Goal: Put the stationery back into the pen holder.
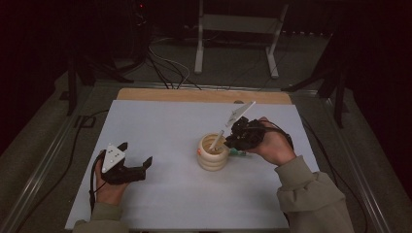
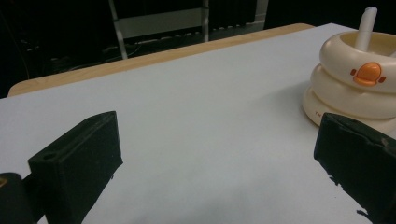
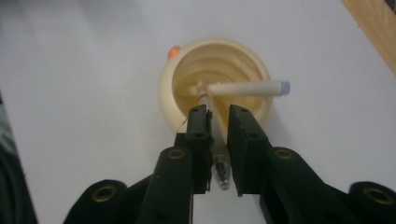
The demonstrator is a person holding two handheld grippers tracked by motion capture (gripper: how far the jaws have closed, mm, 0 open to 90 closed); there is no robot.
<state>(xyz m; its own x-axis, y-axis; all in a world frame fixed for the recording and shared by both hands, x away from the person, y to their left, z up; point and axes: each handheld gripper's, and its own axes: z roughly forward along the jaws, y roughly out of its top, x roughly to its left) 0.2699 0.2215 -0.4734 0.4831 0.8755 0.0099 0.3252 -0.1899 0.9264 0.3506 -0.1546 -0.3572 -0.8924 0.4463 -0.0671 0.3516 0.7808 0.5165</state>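
Right gripper view shows the right gripper slightly parted around a clear pen tipped into the duck-faced pen holder mid-surface, so releasing gently should settle it; the left gripper rests wide open, empty.

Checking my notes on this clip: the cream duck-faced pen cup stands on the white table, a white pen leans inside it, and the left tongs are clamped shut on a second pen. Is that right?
Not quite: the left tongs stand wide open with nothing between them, as the left gripper view shows. The second pen, a clear one, lies between the right tongs. The cream duck-faced pen cup does stand on the white table, with the white pen leaning inside.
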